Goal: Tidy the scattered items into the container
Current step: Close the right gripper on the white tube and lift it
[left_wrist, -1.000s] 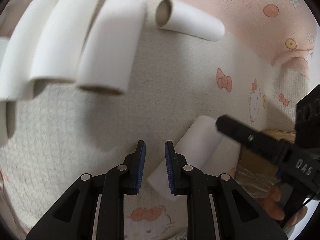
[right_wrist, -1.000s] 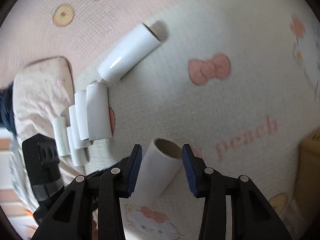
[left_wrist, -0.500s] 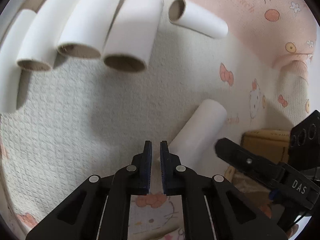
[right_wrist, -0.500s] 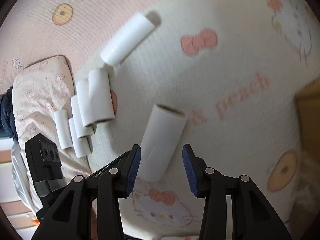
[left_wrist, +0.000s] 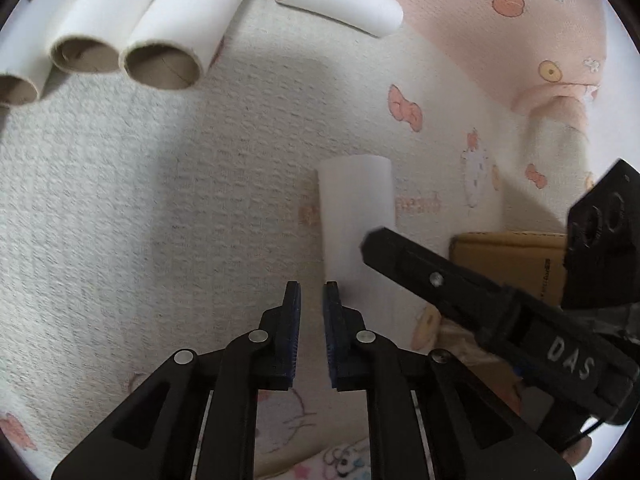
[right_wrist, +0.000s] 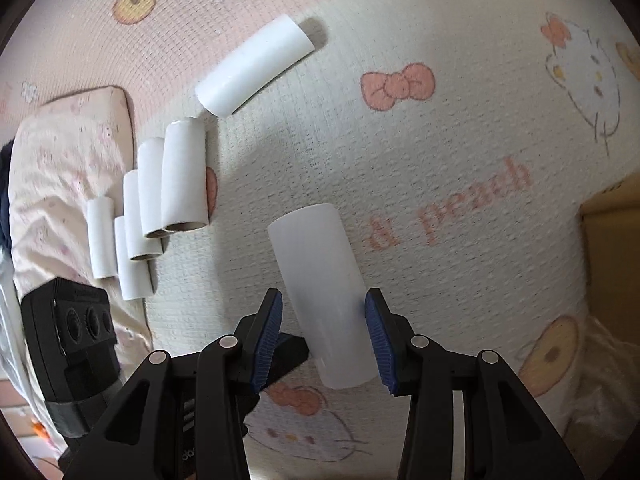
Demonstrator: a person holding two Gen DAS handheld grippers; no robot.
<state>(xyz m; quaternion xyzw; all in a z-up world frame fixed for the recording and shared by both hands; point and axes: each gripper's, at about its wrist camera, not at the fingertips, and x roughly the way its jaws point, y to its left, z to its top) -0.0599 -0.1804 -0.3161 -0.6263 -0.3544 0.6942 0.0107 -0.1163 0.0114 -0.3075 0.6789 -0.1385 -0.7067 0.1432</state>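
Above the patterned blanket [right_wrist: 460,152], the right tool [right_wrist: 324,336] held one cardboard tube [right_wrist: 320,288] near the box [right_wrist: 612,248], the left tool [left_wrist: 311,332] stood narrow and empty, and six tubes [right_wrist: 184,180] remained scattered.

A cream quilted bedspread [right_wrist: 440,152], printed with pink bows and cartoon cats, carried everything, with a pink band of the same cloth along its far side. A cluster of white cardboard tubes [right_wrist: 160,200] lay side by side on it, their open ends showing brown [left_wrist: 162,66]. One more single tube [right_wrist: 256,66] lay slanted just past the cluster, near the pink band. A pale patterned pillow [right_wrist: 68,148] sat at the edge, beside the cluster. A brown cardboard box [left_wrist: 516,256] rested at the other side.
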